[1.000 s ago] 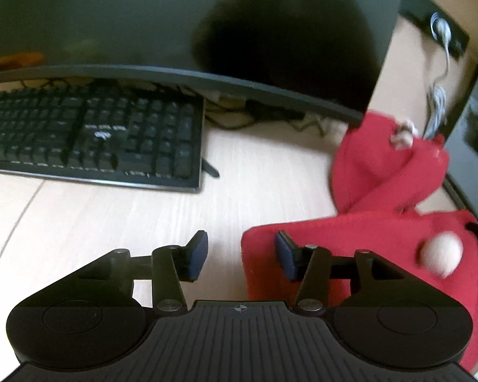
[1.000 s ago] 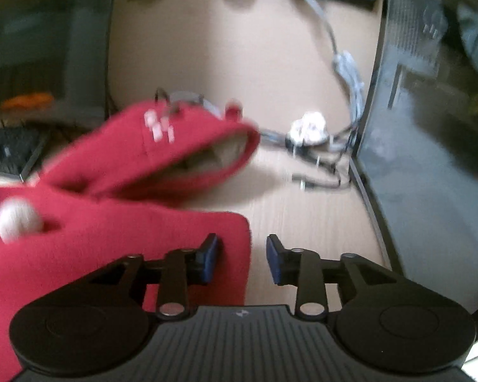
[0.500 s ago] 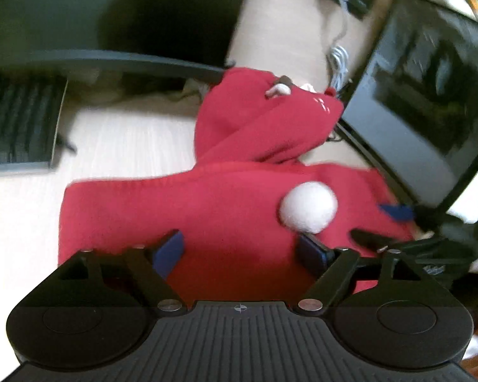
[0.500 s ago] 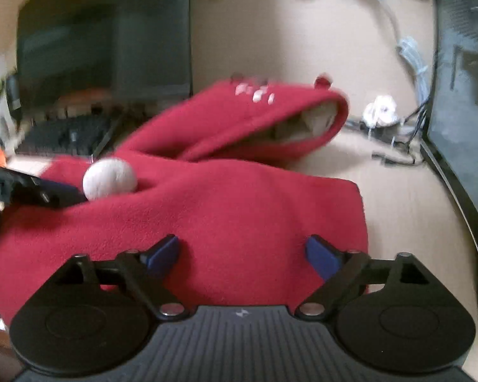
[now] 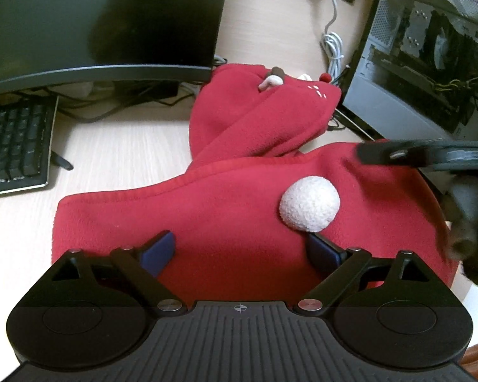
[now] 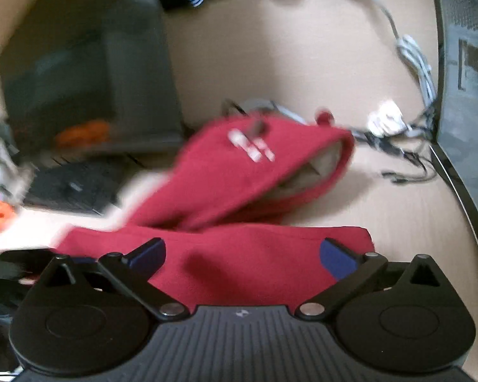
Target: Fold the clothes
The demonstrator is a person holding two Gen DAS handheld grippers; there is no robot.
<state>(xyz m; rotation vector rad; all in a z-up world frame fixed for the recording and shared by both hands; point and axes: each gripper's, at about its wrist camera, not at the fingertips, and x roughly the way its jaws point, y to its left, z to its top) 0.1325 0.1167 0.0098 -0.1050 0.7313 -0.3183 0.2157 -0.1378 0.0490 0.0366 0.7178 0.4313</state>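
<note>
**A:** What's on your left wrist feed?

**B:** My left gripper (image 5: pixel 240 250) has its blue-padded fingers spread wide, nothing between them. It hovers low over a red fleece hooded garment (image 5: pixel 232 216) lying flat on the light wooden desk (image 5: pixel 118 146). A white pom-pom (image 5: pixel 309 203) sits on the fleece just ahead of the right fingertip. The hood (image 5: pixel 264 114) is bunched up at the far side, with small white stitched marks and little ear-like bits on top. The curved monitor (image 5: pixel 102 22) stands behind it on the left, and a black keyboard (image 5: pixel 14 143) lies under the monitor's edge. A glass-sided PC case (image 5: pixel 430 54) is at the right, and a white cable (image 5: pixel 331 41) runs down the wall between monitor and case. My right gripper (image 5: pixel 423 154) reaches in from the right edge, over the garment's far right part.

**A:** And the right wrist?

**B:** Blurry, but readable. The right gripper (image 6: pixel 242 256) is also wide apart and grips nothing; both pads sit over the near edge of the red garment (image 6: pixel 239 264). The hood (image 6: pixel 258 168) lies beyond, its opening with a pale lining turned to the right. A tangle of cables with a white connector (image 6: pixel 385 121) lies on the desk (image 6: pixel 398 210) beside the PC case (image 6: pixel 465 79). The keyboard (image 6: pixel 73 187) shows dimly at left, with the left gripper (image 6: pixel 16 267) dark at the left edge; I can't tell its finger spacing from here.
</note>
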